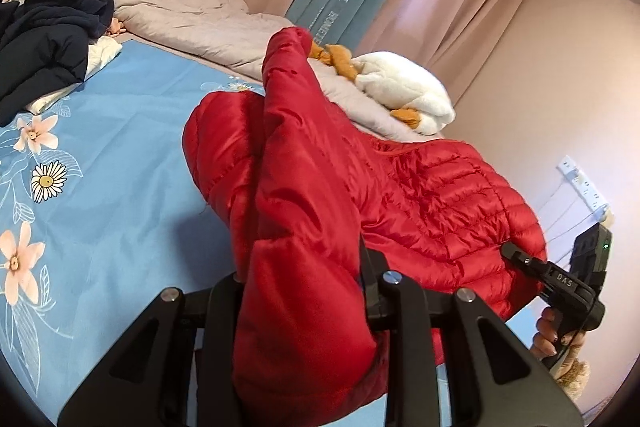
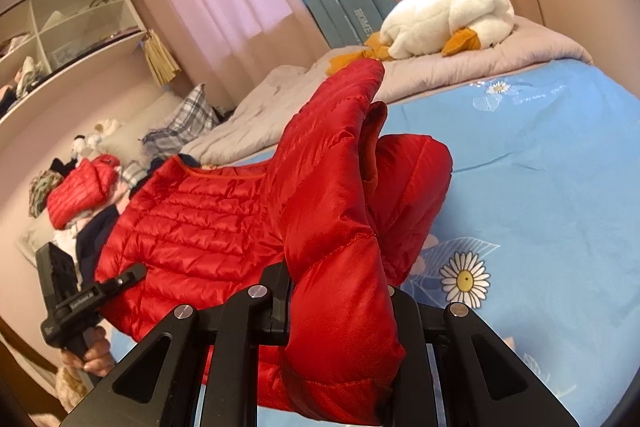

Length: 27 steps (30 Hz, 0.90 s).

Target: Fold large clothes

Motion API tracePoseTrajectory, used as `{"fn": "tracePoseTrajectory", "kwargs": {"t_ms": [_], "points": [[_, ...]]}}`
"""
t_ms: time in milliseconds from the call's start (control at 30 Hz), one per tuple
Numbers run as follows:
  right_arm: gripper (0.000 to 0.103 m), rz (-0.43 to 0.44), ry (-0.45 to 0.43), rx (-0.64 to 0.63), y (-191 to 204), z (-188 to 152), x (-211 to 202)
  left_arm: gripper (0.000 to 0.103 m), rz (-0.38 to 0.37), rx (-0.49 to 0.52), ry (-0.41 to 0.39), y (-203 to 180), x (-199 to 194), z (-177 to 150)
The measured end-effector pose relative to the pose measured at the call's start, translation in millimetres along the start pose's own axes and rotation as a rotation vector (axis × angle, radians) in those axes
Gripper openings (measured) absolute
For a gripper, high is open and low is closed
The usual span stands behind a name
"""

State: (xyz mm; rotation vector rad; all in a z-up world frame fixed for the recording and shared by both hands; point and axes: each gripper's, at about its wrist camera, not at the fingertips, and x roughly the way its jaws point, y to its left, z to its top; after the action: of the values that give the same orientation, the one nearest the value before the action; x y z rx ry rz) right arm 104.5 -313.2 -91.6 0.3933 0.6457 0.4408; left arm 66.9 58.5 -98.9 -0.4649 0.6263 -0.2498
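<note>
Both claws are clenched on the jacket (image 1: pixel 432 203), a red quilted puffer lying across the blue sheet (image 1: pixel 120 131).

Left claw (image 1: pixel 304 307): jaws closed on a thick fold of red fabric, which bulges up and forward between them and hides the fingertips. The quilted body spreads ahead and to the right of it.

Right claw (image 2: pixel 340 311): likewise closed on a fold, with the jacket body ahead and to its left. A raised part, seemingly a sleeve, stands up just ahead of it.

Handling, as judged: the jacket looks light, soft and puffy, with a glossy shell that will likely slip. It compresses in the grip and should spring back when let go. Hold is best taken at seams, hem or cuff, where the fabric is firmer, rather than on loose padding.

A white plush duck (image 2: pixel 444 23) lies well beyond the claws, on the grey duvet (image 2: pixel 280 99).
</note>
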Motion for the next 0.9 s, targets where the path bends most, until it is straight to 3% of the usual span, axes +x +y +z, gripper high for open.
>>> {"fn": "tracePoseTrajectory", "kwargs": {"t_ms": [300,433,767,900], "points": [[0.021,-0.043,0.092,0.103,-24,-28,19,0.028,0.076,-0.077,0.125,36,32,-27],[0.022,-0.042,0.118,0.138,-29,-38,15,0.034,0.099,-0.101,0.161,43,36,-37],[0.040,-0.171,0.151,0.158,-30,-48,7,0.059,0.197,-0.122,0.204,50,31,-53],[0.047,-0.207,0.148,0.159,-28,-46,-1,0.064,0.244,-0.104,0.189,45,20,-55]]}}
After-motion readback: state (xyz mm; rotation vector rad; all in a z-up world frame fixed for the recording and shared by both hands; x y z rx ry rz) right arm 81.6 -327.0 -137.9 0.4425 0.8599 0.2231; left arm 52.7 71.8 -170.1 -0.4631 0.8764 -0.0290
